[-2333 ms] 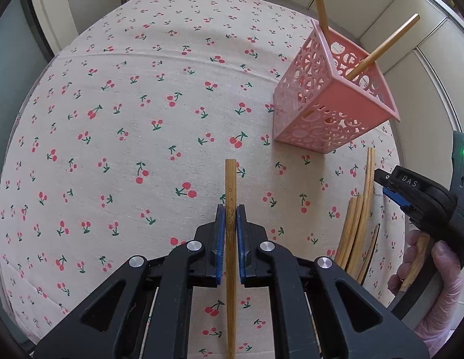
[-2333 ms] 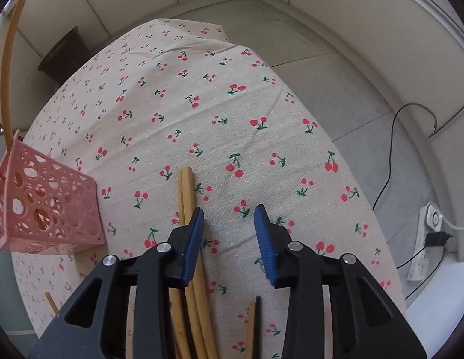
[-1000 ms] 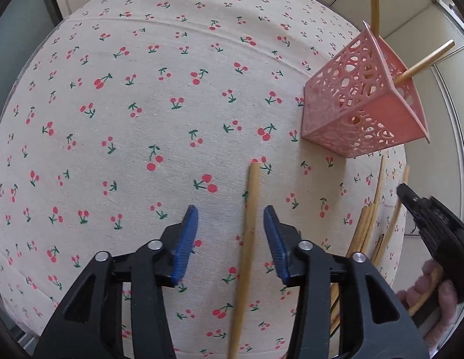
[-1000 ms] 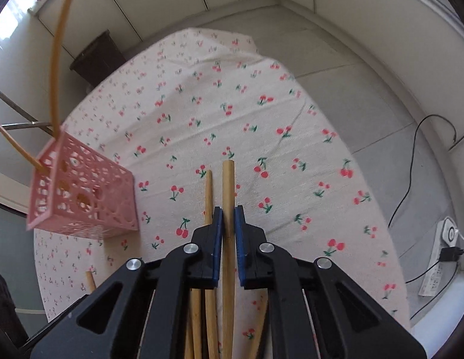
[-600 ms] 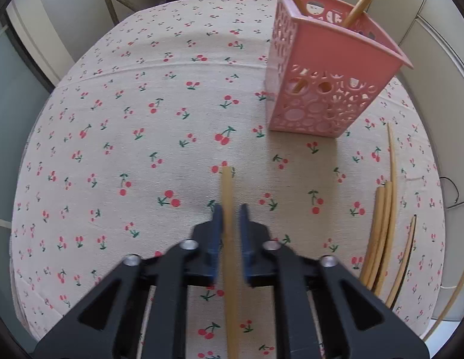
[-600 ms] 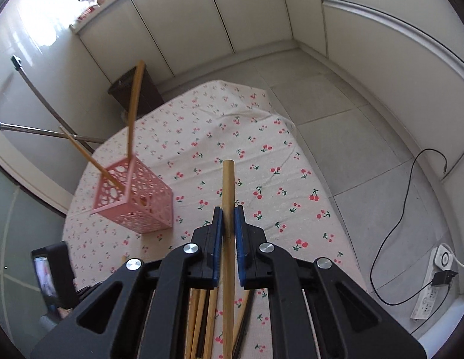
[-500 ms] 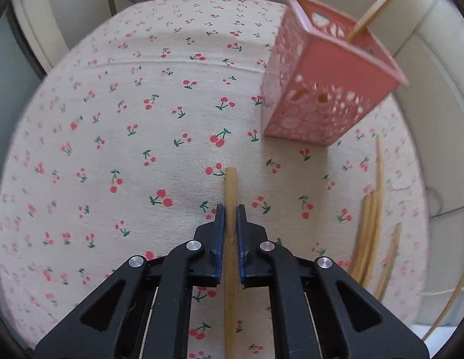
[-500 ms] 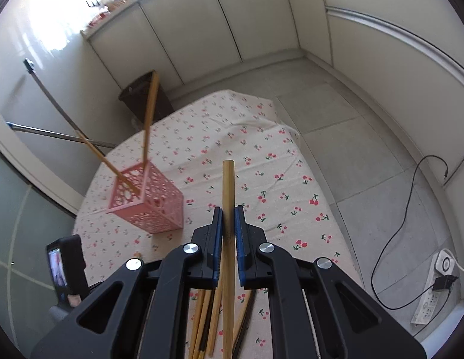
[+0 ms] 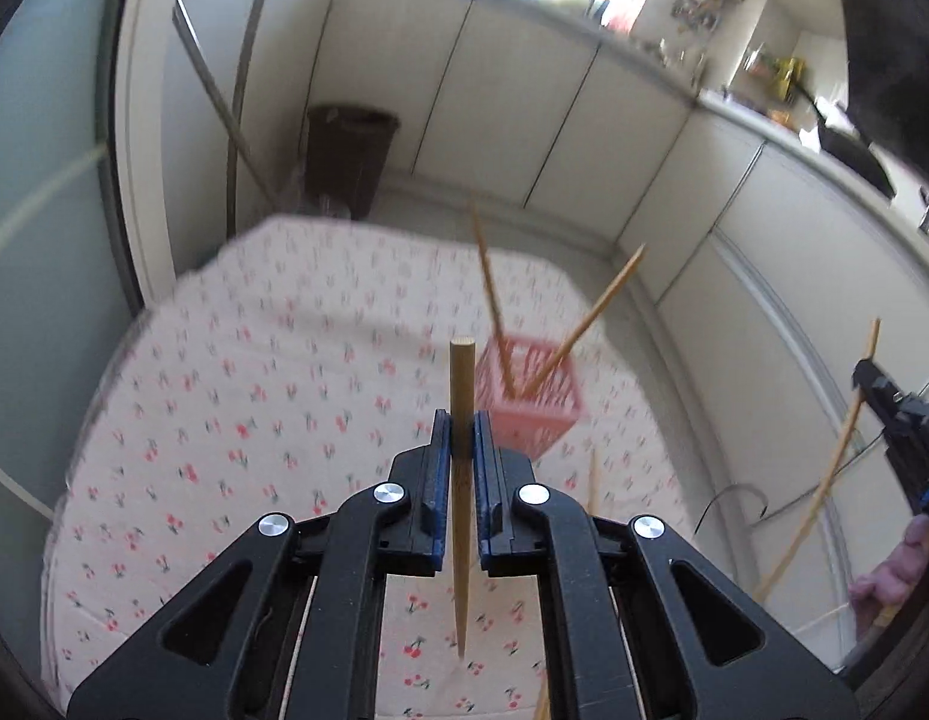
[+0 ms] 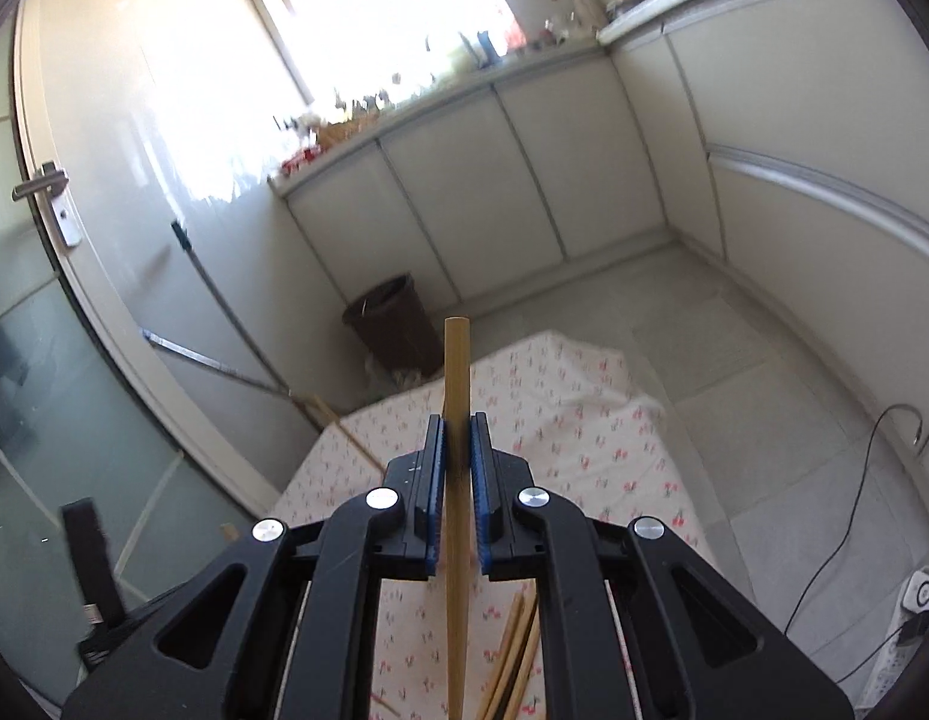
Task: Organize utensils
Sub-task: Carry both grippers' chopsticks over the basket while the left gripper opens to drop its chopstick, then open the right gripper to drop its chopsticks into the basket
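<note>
My left gripper (image 9: 458, 435) is shut on a wooden chopstick (image 9: 462, 510) and holds it high above the cherry-print tablecloth (image 9: 236, 420). The pink perforated holder (image 9: 527, 402) stands just beyond its tip with two chopsticks (image 9: 584, 324) leaning out. My right gripper (image 10: 458, 438) is shut on another wooden chopstick (image 10: 456, 540), also lifted high; it shows at the right edge of the left wrist view (image 9: 896, 420). Several loose chopsticks (image 10: 512, 654) lie on the cloth below the right gripper.
A dark waste bin (image 10: 395, 324) stands on the floor beyond the table. White cabinets (image 10: 494, 180) line the back wall. A cable and a power strip (image 10: 920, 600) lie on the floor at right. A glass door (image 10: 38, 420) is at left.
Both grippers have risen and tilted up, each carrying its chopstick well above the table. The holder now looks small and far below the left gripper.
</note>
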Demonstrator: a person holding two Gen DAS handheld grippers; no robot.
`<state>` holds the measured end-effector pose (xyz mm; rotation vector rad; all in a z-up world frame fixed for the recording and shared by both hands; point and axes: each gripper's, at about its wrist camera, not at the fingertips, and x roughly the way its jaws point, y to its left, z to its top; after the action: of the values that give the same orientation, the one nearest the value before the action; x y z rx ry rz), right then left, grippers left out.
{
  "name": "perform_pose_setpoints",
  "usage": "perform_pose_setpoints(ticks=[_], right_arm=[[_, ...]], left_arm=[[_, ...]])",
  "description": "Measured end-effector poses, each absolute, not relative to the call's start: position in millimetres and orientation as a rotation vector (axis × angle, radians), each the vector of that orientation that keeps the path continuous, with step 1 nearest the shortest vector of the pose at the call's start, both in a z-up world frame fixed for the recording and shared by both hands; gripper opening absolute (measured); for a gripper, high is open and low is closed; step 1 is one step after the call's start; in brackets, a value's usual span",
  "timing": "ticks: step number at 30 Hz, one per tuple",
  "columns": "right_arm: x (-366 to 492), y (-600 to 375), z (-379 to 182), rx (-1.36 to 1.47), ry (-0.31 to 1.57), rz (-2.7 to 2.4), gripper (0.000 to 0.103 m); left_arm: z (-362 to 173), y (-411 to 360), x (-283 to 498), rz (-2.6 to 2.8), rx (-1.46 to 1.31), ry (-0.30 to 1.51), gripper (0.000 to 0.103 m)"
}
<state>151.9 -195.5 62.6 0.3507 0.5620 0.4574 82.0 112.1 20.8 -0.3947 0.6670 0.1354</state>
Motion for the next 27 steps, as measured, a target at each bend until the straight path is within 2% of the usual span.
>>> perform_pose_setpoints(ticks=[5,10,14,18,19,20,22,27], right_arm=[[154.8,-179.9,101.1,0.324,0.409,0.377,0.009],[174.6,-162.7,126.2,0.334,0.327,0.349,0.009],[196.6,-148.1,133.7,0.34,0.294,0.33,0.009],[215.5,-133.3,125.9,0.335,0.279,0.309,0.009],[219.9,-129.0,123.3,0.332,0.28,0.303,0.009],[222.4,-126.5,119.4,0.327,0.279,0.299,0.009],[227.4,-119.8,113.3,0.309,0.275,0.287,0.009],[238.0,-102.6,98.5,0.303,0.282,0.271,0.009]], left_arm=[[80.7,122.8,72.5,0.154,-0.373,0.535,0.006],[133.2,121.5,100.7,0.149,-0.338,0.426,0.006],[136.1,113.7,134.3,0.139,-0.317,0.415,0.007],[111.2,110.3,165.7,0.132,-0.31,0.47,0.008],[101.9,110.7,171.5,0.124,-0.312,0.486,0.012],[96.1,113.5,172.4,0.116,-0.328,0.496,0.023],[87.5,125.0,165.0,0.101,-0.389,0.485,0.037],[93.9,149.1,147.5,0.124,-0.481,0.448,0.042]])
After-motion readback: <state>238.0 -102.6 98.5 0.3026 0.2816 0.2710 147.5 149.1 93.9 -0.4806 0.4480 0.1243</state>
